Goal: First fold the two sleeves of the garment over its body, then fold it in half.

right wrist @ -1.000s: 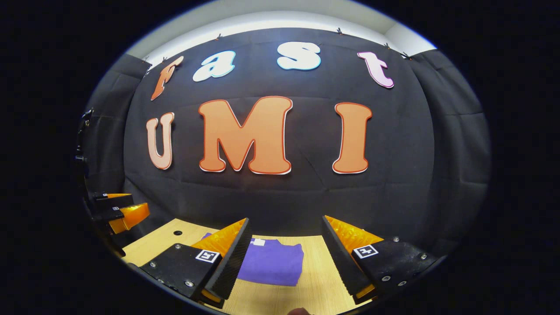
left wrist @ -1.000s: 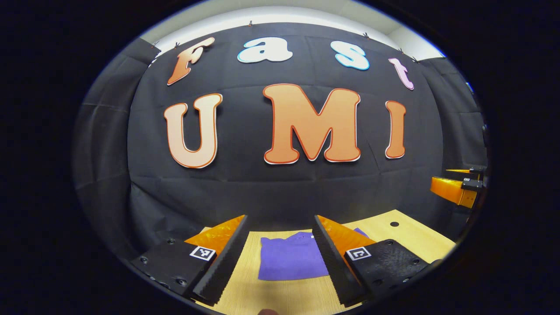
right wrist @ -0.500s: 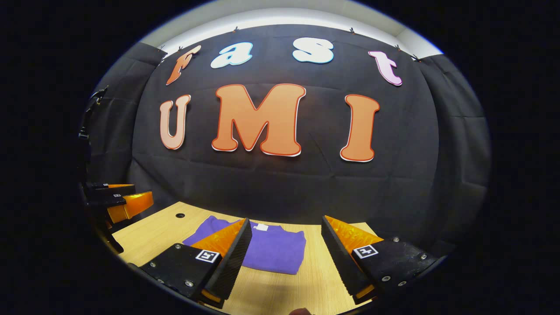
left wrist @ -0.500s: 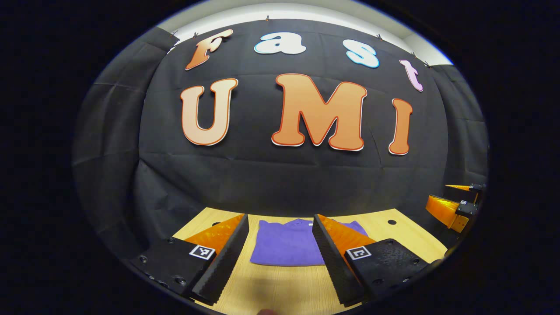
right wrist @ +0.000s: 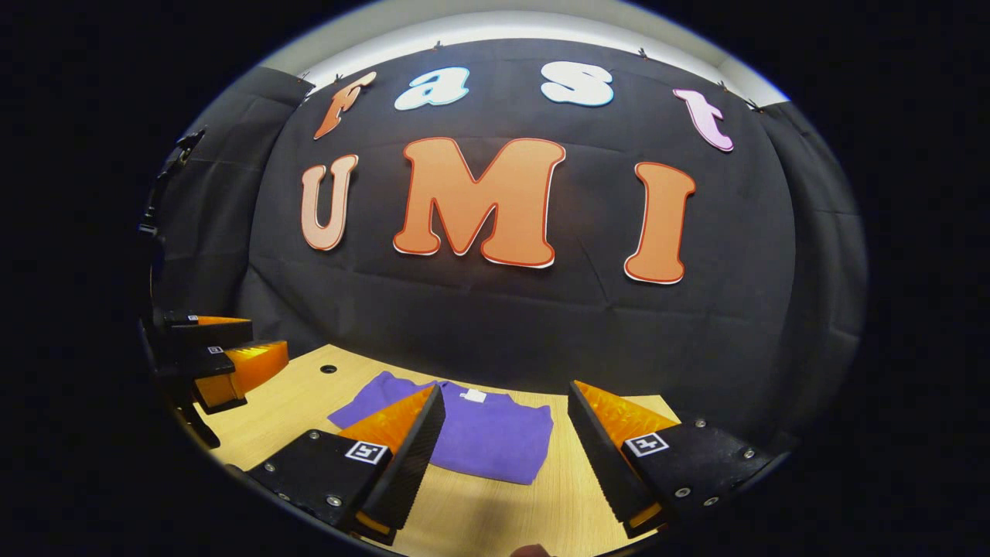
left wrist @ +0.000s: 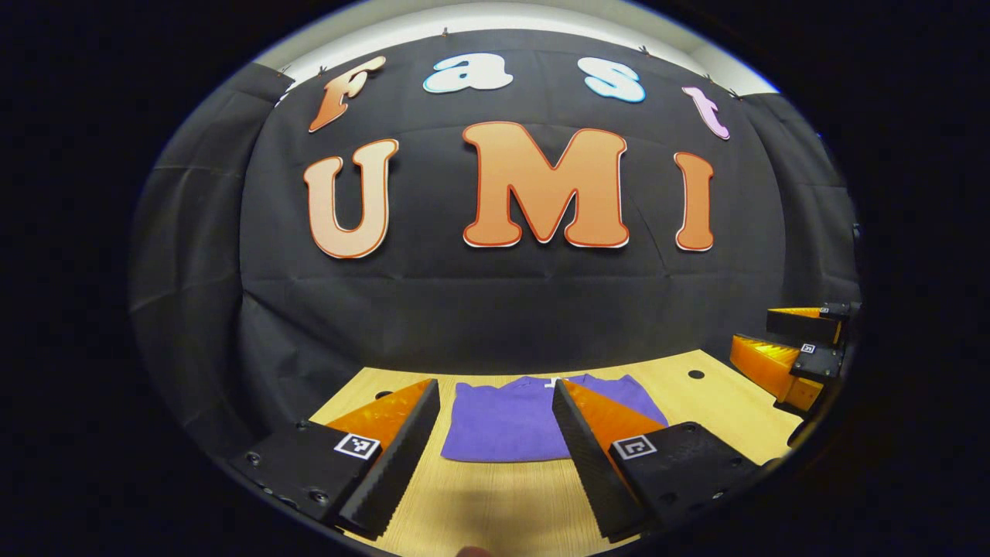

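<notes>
A purple garment (left wrist: 506,422) lies flat on the wooden table (left wrist: 719,410) as a compact rectangle, its white neck label toward the wall. In the left gripper view my left gripper (left wrist: 495,384) hovers open above the table's near side, the garment seen between its fingers. In the right gripper view the garment (right wrist: 495,437) lies ahead and slightly left, with the right gripper (right wrist: 505,388) open and nothing between its fingers. Neither gripper touches the cloth. The right gripper (left wrist: 754,329) shows open at the far right of the left gripper view, and the left gripper (right wrist: 267,334) at the far left of the right gripper view.
The black cloth wall stands just behind the table's far edge. A small round hole (left wrist: 696,374) sits in the tabletop right of the garment, also seen as the hole (right wrist: 328,369) near the back left. Bare wood (right wrist: 479,518) lies in front of the garment.
Both views have tipped downward, so more of the table and garment shows. Both grippers stay open. The garment has not moved on the table.
</notes>
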Demonstrator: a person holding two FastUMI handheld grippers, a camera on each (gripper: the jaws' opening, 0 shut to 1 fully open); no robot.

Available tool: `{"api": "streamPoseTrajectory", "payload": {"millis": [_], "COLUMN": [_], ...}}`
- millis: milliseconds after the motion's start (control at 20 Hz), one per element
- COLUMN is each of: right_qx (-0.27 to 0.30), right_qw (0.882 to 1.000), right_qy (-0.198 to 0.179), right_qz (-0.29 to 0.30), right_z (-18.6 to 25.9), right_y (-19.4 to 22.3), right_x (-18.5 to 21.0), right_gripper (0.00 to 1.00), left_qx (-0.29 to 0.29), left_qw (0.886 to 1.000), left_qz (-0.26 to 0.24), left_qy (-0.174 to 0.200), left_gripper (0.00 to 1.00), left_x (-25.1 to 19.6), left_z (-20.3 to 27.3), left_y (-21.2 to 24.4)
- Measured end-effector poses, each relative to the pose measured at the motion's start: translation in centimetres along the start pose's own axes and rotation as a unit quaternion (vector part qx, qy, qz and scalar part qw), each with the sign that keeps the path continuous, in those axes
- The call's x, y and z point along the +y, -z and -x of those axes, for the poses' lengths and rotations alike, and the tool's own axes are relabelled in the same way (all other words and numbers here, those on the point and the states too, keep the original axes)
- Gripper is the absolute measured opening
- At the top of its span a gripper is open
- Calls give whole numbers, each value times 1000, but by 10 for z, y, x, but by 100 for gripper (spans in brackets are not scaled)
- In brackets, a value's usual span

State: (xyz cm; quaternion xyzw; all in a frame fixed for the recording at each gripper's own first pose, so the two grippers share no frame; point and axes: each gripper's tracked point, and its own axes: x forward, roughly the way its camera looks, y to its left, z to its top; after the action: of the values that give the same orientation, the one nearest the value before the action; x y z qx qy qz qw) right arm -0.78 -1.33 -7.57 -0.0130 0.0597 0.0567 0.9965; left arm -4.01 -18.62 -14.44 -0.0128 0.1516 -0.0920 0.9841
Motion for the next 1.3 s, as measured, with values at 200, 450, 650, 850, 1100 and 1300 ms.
{"api": "streamPoseTrajectory", "payload": {"millis": [200,450,650,850,1100,1300], "right_qx": [-12,-4,-32,-48,-48,-53], "right_qw": [1000,1000,999,997,996,996], "right_qy": [-16,-15,24,47,61,61], "right_qz": [-4,-9,15,30,40,46], "right_z": [-3,6,32,61,88,111], "right_y": [1,5,-9,-18,-22,-26], "right_x": [-2,-9,-19,-13,-5,2], "right_gripper": [95,95,95,95,95,95], "left_qx": [-11,-6,-28,-43,-57,-61], "left_qw": [1000,1000,999,998,997,997], "left_qz": [1,-5,-13,-21,-24,-37], "left_qy": [-19,-13,14,34,42,43], "left_gripper": [93,93,93,93,92,93], "left_x": [0,-8,-11,-5,3,4], "left_z": [0,12,23,42,65,80], "left_y": [-2,1,-8,-9,-9,-8]}}
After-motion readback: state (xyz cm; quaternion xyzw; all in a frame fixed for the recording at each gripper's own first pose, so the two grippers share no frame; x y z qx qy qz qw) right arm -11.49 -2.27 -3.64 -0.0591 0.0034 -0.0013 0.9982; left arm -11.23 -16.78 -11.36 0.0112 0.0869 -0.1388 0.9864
